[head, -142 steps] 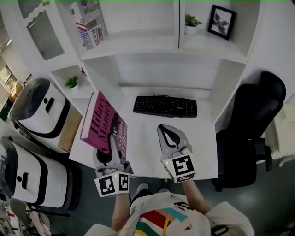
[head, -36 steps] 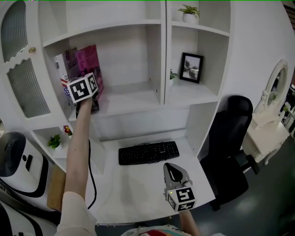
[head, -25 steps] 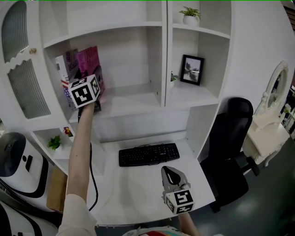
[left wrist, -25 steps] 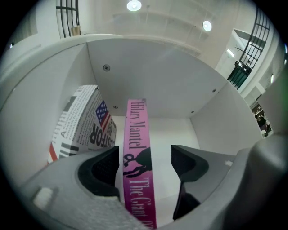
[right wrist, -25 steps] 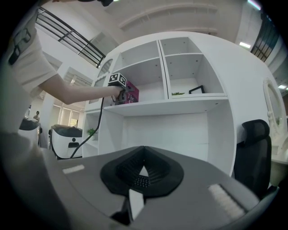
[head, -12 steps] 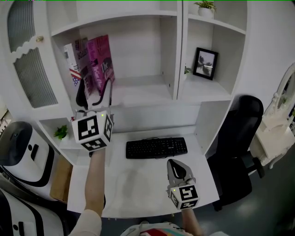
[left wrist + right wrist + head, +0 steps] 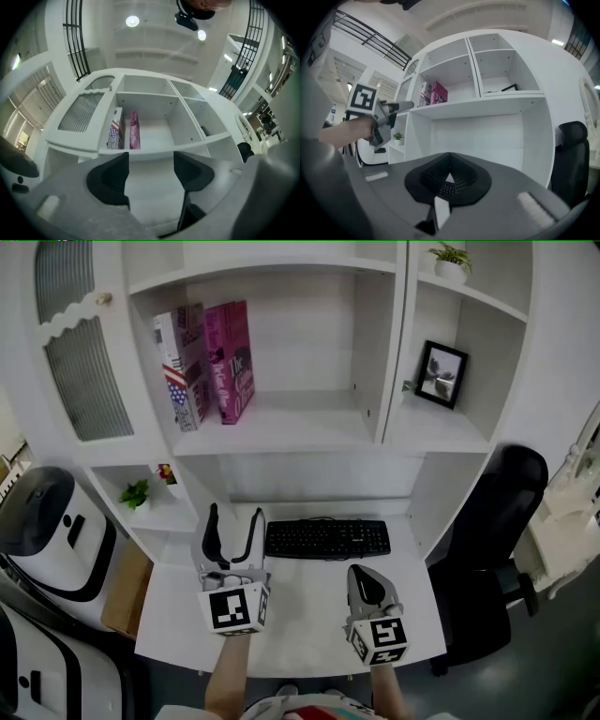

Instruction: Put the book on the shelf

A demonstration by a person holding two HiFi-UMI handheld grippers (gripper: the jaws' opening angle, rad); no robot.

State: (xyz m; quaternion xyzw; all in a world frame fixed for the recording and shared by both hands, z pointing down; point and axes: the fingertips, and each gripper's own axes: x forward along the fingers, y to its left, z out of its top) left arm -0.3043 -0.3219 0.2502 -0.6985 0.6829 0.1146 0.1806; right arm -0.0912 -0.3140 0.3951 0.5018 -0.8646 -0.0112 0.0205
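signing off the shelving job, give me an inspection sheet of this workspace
surface: white desk, holding a black keyboard.
job's things: pink book upright on the shelf, against a flag-patterned book.
clutter: picture frame in the right compartment; small plant in the lower left cubby.
grippers: left tongs open, jaws just closing slightly, nothing between them; right tongs shut, empty.
cables: nothing seen.
surroundings: black chair at the right; white machine at the left.

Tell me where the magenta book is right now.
In the head view, the magenta book stands upright on the wide shelf above the keyboard, toward its left end, with the flag-printed book on its left.
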